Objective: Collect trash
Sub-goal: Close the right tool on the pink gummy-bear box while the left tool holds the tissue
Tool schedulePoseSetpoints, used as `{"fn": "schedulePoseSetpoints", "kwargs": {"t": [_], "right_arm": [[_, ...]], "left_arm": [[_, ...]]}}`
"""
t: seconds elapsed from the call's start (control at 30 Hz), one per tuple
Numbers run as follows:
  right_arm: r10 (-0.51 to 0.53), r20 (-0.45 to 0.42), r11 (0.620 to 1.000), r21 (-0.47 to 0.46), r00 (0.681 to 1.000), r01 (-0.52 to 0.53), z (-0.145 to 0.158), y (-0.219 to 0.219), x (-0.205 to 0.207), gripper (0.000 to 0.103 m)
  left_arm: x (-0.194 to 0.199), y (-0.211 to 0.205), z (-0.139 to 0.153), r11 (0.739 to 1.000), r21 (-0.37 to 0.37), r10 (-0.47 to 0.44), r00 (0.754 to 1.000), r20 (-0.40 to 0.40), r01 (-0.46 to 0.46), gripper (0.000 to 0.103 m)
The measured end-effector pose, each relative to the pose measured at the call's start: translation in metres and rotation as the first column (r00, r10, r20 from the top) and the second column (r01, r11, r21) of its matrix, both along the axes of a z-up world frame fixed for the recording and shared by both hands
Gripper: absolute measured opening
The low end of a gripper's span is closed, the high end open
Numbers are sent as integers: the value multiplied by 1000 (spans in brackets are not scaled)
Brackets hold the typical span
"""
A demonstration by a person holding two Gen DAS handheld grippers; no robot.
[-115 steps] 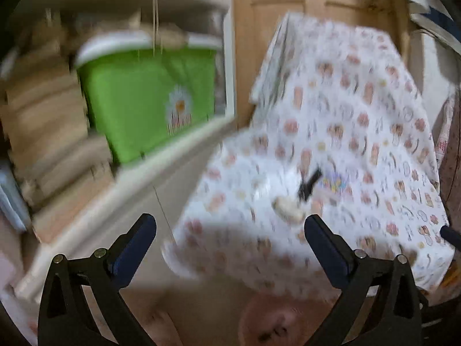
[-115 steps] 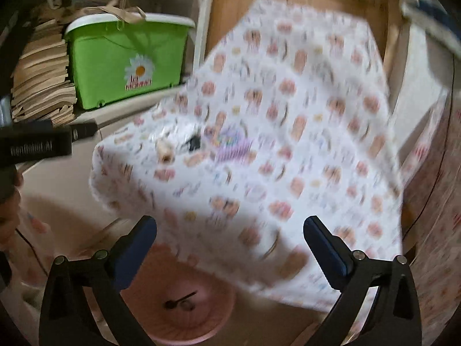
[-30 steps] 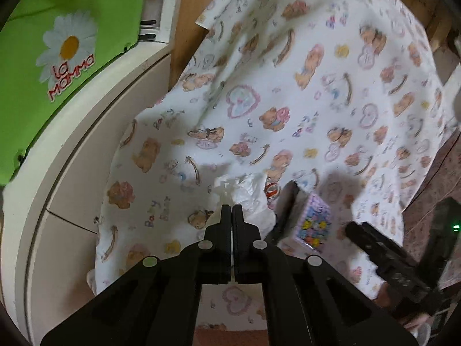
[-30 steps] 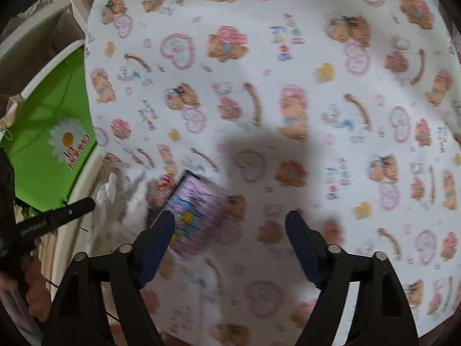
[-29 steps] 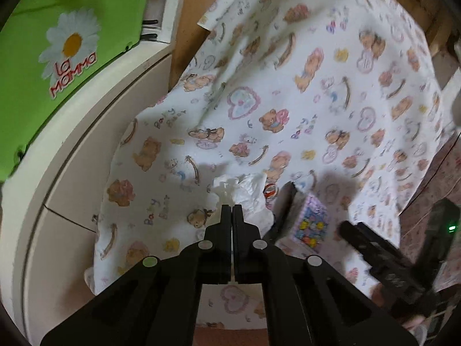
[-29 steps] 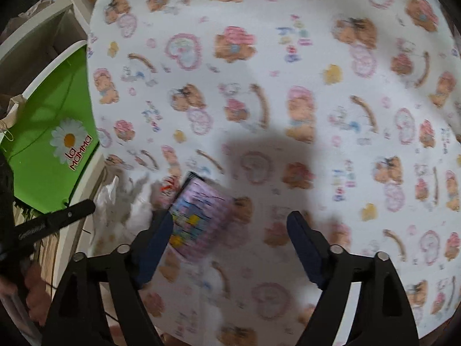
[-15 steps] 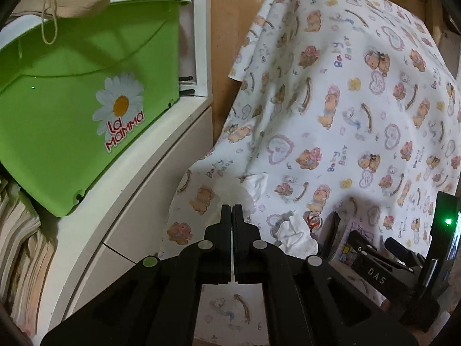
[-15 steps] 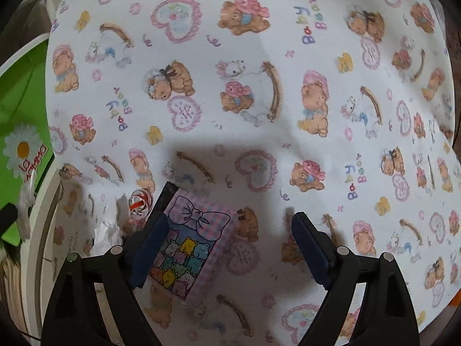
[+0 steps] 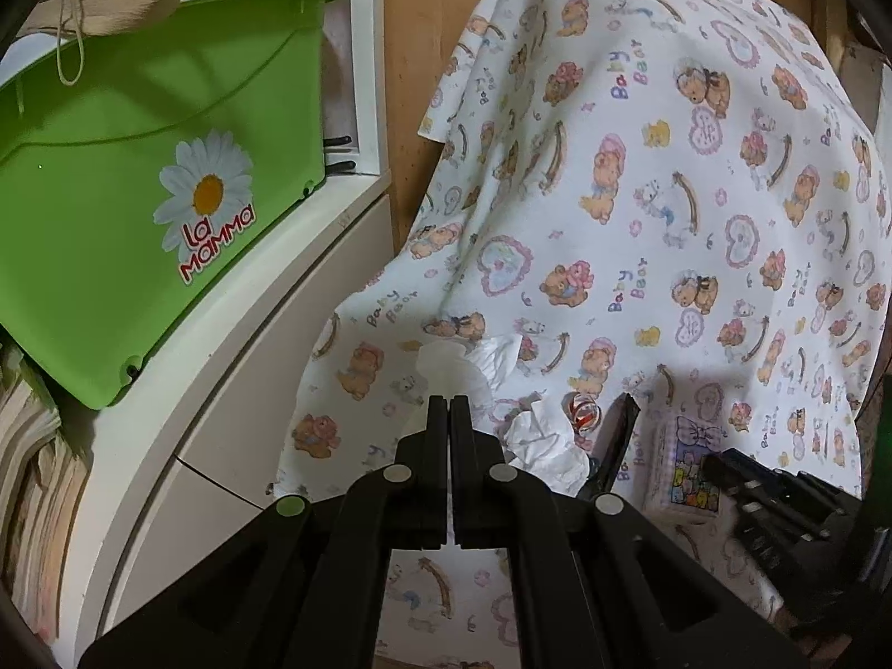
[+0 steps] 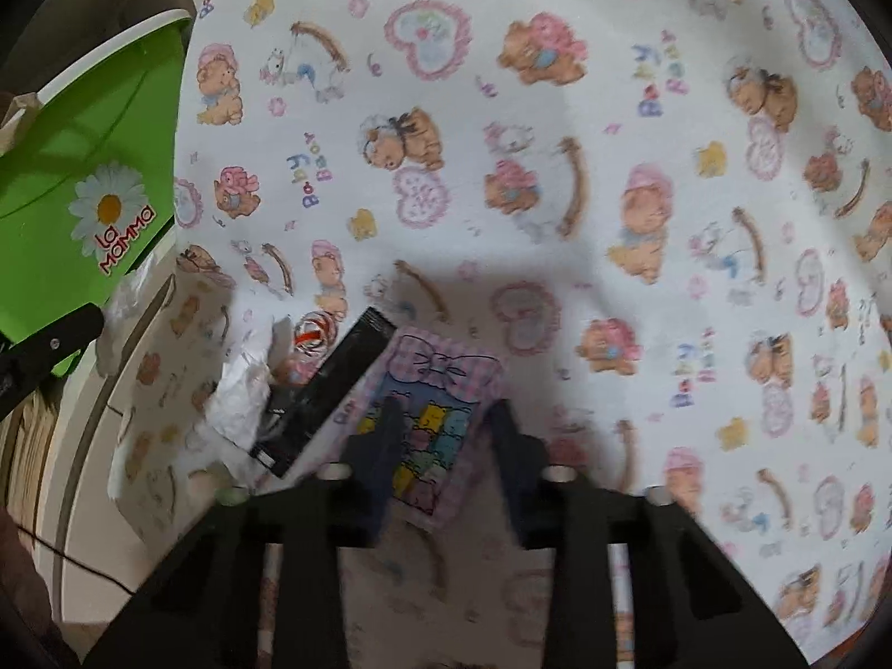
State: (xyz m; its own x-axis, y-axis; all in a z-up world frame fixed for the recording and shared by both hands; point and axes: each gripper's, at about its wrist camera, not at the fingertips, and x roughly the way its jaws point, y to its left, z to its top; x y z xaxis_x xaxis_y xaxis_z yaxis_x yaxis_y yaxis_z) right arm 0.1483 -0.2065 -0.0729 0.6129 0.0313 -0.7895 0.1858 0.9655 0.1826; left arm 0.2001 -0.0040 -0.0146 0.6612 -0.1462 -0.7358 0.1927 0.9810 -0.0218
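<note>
The pink checked packet [image 10: 440, 376] lies flat near the left front corner of the cloth-covered surface [image 10: 613, 290]. My right fingers [image 10: 393, 435] are closing around it: one lies across its face, the other stands at its right edge, and a gap shows between them. The picture is blurred there, so I cannot tell whether the pads press on it.

A black wrapper [image 10: 334, 384] lies aslant, touching the packet's left side, right beside my left-hand finger. Just past its far end sits a small red-and-white sweet wrapper [image 10: 312, 334]. A crumpled tissue [image 10: 240, 407] lies against the black wrapper on its left, toward the surface's left edge.

My left gripper [image 9: 449, 407] is closed, with nothing visible between its fingers. It hangs over that left edge, its tips in front of a second white crumple [image 9: 463, 368], with the tissue just to its right.

Off the left edge stands a white cabinet [image 9: 267, 334], with a green tub [image 9: 111, 223] on its shelf.
</note>
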Motion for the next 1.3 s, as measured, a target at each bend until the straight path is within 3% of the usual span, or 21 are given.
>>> {"fn": "schedulePoseSetpoints", "kwargs": {"t": [0.03,0.23,0.43,0.47,0.5,0.53,0.57,0.6,0.73,0.87,1.17,1.3], "right_arm": [[-1,-8,1000,-4,1000,1,0,-6,-1,2],[-38,-55,995,85,998,42,-4,-55,-10,2],[-70,25,971,230,997,62,12,-84,-27,5],[-47,21,968,247,999,41,13,-81,-25,15],[-27,18,965,260,999,22,13,-77,-24,34],[-21,23,963,267,1000,14,14,-73,-24,45],[-25,41,962,274,999,13,15,-68,-24,62],[-30,51,963,268,998,16,15,-63,-24,70],[-37,53,987,157,998,28,9,-24,-9,79],[-58,70,998,32,996,56,1,6,3,85],[-129,78,984,-115,989,138,-22,25,12,86],[-90,46,988,-124,995,95,-23,20,9,84]], "left_arm": [[0,0,-1,1000,2,-1,1000,0,1,0],[-6,-2,0,1000,9,0,1000,10,0,0],[-11,1,1,1000,5,1,1000,7,-1,0],[-11,1,1,1000,7,2,1000,7,-2,0],[-10,3,1,1000,7,4,1000,7,-4,0],[-10,4,1,1000,7,6,1000,7,-6,0],[-9,5,2,1000,6,9,1000,8,-9,0],[-8,6,2,1000,5,14,1000,7,-14,0],[-3,12,3,999,-11,32,999,-3,-32,1],[-3,9,6,997,69,38,998,46,-41,1],[-1,19,6,996,75,39,998,43,-42,1],[0,25,1,998,39,56,998,6,-56,1]]}}
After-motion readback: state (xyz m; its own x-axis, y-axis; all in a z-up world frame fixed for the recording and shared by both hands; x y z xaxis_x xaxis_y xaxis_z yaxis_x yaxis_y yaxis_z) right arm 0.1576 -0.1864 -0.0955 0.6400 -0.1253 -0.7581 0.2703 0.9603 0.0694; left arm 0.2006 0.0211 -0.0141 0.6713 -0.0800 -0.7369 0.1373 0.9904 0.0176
